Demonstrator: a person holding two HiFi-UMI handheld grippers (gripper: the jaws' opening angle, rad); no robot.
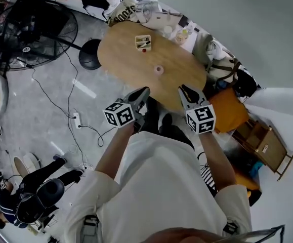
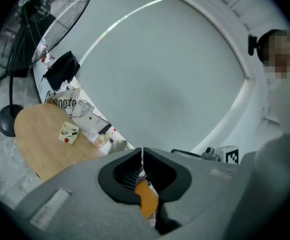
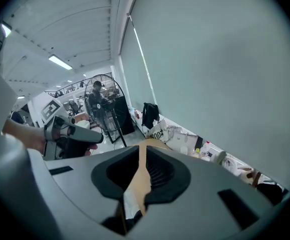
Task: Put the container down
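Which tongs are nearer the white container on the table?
Left. The left tongs hover at the table edge, roughly in line with the container; right tongs are farther right.

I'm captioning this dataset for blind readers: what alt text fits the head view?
Seen from above, a person in a white shirt holds the left gripper and right gripper, both empty, before an oval wooden table that bears a small white container. A floor fan stands at left.

Head view looks steeply down on the oval table (image 1: 131, 65), which both gripper views face from afar.
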